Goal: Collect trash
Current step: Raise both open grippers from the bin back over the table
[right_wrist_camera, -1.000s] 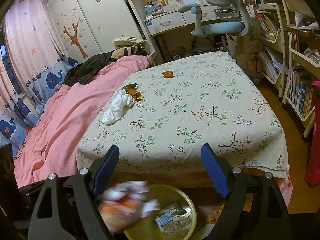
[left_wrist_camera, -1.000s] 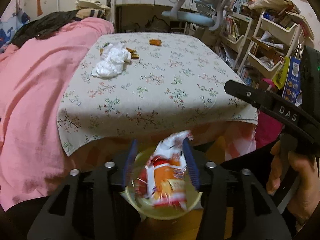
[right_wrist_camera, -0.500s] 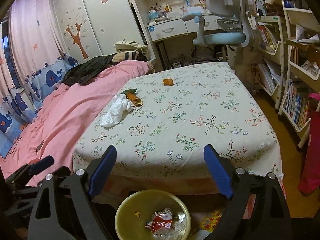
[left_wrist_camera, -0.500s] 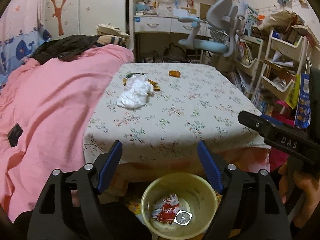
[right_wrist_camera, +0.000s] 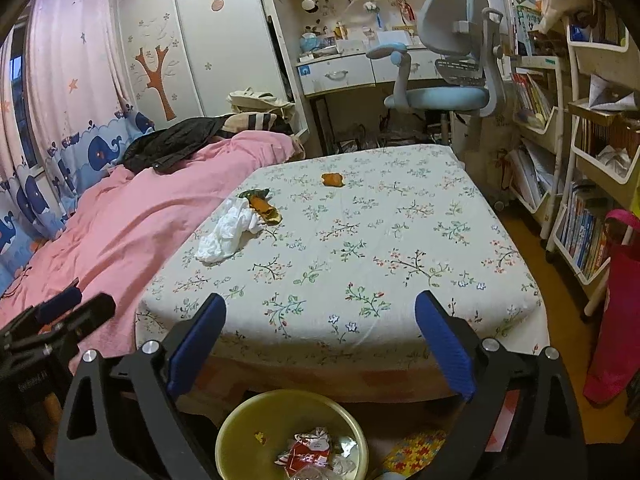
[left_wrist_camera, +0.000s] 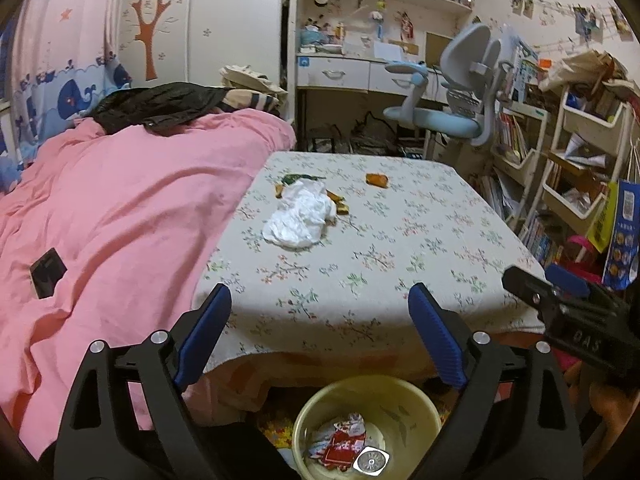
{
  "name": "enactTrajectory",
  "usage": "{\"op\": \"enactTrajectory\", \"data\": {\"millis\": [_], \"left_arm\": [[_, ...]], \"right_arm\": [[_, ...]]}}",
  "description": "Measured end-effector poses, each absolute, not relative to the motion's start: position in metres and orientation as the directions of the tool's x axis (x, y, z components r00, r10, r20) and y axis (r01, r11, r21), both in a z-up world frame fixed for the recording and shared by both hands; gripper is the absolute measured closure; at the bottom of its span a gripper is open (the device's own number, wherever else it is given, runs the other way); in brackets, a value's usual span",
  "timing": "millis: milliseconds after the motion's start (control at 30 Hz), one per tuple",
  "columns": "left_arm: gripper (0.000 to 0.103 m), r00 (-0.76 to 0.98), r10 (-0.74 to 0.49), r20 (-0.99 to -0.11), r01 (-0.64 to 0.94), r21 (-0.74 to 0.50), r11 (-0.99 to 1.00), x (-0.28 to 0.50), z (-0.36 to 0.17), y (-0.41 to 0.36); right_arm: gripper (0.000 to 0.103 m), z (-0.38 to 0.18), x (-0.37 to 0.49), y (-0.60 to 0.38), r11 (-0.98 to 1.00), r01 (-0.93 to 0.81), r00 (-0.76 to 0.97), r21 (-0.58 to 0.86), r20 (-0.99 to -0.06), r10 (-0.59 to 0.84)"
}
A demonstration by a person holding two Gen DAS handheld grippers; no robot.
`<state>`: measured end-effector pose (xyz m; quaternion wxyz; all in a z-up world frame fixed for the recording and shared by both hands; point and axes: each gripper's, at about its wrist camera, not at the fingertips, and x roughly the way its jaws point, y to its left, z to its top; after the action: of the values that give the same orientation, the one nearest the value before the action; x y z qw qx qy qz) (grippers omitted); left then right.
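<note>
A yellow bin [left_wrist_camera: 424, 404] [right_wrist_camera: 236, 432] stands on the floor below the table's near edge and holds a red snack wrapper [left_wrist_camera: 340, 438] [right_wrist_camera: 306, 452]. On the floral tablecloth [left_wrist_camera: 400, 240] [right_wrist_camera: 380, 240] lie a crumpled white tissue [left_wrist_camera: 300, 216] [right_wrist_camera: 228, 232], orange peel pieces with a green scrap [left_wrist_camera: 338, 202] [right_wrist_camera: 264, 206] beside it, and one orange piece [left_wrist_camera: 377, 179] [right_wrist_camera: 333, 179] farther back. My left gripper [left_wrist_camera: 320, 336] is open and empty above the bin. My right gripper [right_wrist_camera: 320, 340] is open and empty, also above the bin.
A pink quilt [left_wrist_camera: 120, 220] covers the bed on the left, with a black jacket [left_wrist_camera: 160, 106] on it. An office chair [left_wrist_camera: 448, 112] and a desk stand behind the table. Shelves of books [right_wrist_camera: 580, 180] line the right side.
My left gripper opened and dropped the red snack wrapper into the bin, then rose. Both views have lifted and now show more of the table.
</note>
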<state>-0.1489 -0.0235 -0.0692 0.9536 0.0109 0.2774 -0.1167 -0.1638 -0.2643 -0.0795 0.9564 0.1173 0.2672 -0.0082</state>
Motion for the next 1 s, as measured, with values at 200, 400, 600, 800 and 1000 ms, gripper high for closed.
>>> {"op": "enactTrajectory", "data": {"millis": [200, 400, 600, 800, 1000], "left_arm": [[0.013, 0.835, -0.201, -0.513, 0.199, -0.059, 0.978, -0.141, -0.063, -0.017], [0.011, 0.848, -0.191, -0.495, 0.188, -0.055, 0.981, -0.132, -0.056, -0.016], [0.010, 0.856, -0.181, -0.484, 0.173, -0.062, 0.983, -0.122, -0.051, -0.013], [0.009, 0.858, -0.176, -0.482, 0.160, -0.075, 0.984, -0.113, -0.050, -0.008], [0.009, 0.855, -0.175, -0.488, 0.158, -0.075, 0.985, -0.107, -0.051, -0.010]], "right_arm": [[0.010, -0.078, -0.164, -0.261, 0.975, 0.077, 0.864, 0.206, -0.501, 0.038], [0.009, -0.078, -0.162, -0.258, 0.978, 0.076, 0.869, 0.195, -0.495, 0.031], [0.009, -0.078, -0.161, -0.257, 0.979, 0.075, 0.870, 0.190, -0.493, 0.029], [0.009, -0.077, -0.158, -0.255, 0.980, 0.070, 0.869, 0.185, -0.494, 0.032], [0.008, -0.076, -0.155, -0.252, 0.981, 0.064, 0.870, 0.184, -0.492, 0.035]]}}
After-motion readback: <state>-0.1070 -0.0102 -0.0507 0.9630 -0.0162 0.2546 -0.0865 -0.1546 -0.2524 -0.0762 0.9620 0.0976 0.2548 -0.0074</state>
